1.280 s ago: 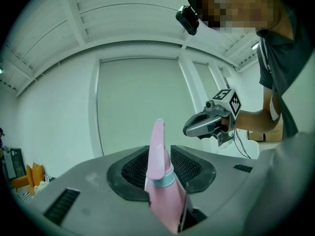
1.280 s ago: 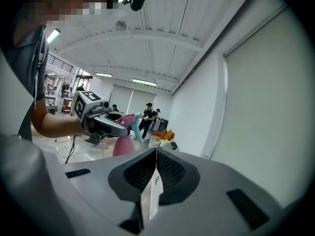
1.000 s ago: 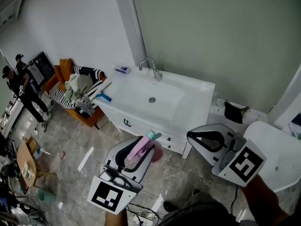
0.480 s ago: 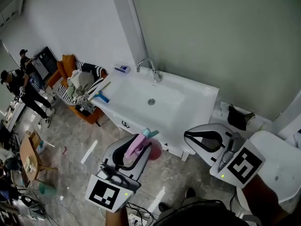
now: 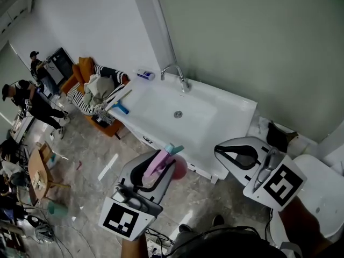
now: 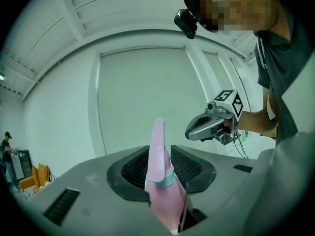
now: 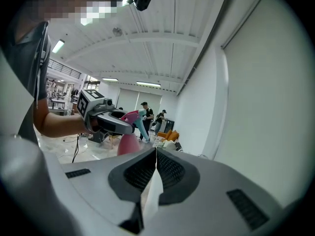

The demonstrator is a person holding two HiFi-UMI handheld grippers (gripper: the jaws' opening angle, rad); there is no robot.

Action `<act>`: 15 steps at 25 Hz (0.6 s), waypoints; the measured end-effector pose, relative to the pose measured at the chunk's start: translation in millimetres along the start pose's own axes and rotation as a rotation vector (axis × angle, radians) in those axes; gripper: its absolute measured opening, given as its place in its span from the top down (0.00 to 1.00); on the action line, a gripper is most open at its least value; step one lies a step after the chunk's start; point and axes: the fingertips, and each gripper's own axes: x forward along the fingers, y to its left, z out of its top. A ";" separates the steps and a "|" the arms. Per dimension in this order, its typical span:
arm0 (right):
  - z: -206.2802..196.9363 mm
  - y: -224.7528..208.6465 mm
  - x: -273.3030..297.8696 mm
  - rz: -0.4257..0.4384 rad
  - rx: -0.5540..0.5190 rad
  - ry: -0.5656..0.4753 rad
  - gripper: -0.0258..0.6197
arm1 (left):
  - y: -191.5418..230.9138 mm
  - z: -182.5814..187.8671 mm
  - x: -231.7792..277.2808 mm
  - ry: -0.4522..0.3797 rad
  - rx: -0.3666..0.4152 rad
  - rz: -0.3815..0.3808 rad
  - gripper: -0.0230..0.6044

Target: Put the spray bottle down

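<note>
A pink spray bottle (image 5: 179, 168) with a teal nozzle hangs in the air in front of the white sink cabinet, above the floor. My left gripper (image 5: 160, 165) is shut on its neck; in the left gripper view the bottle's pink head (image 6: 158, 154) rises between the dark pads. My right gripper (image 5: 237, 156) hovers to the right near the sink's corner, apart from the bottle. In the right gripper view its jaws (image 7: 155, 157) pinch a thin white sheet (image 7: 150, 193), and the bottle (image 7: 127, 142) shows beyond at the left.
The white sink (image 5: 156, 120) with a chrome faucet (image 5: 176, 74) stands ahead. A blue-handled tool (image 5: 120, 109) lies on its left rim. An orange chair (image 5: 97, 93) piled with clothes is at the left, with people (image 5: 32, 98) beyond. A white rounded fixture (image 5: 322, 198) is at the right.
The bottle stays held in my left gripper. Both grippers have only drifted slightly as the head view shifted; nothing was let go.
</note>
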 end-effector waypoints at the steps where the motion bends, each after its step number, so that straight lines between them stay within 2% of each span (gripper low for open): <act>1: -1.2 0.5 2.4 -0.001 0.003 0.002 0.95 | 1.8 -2.6 -0.9 0.003 -0.003 -0.002 0.76; 15: 14.4 20.0 49.3 -0.121 0.054 0.041 0.95 | 55.0 -17.0 -26.4 -0.027 -0.017 -0.109 0.76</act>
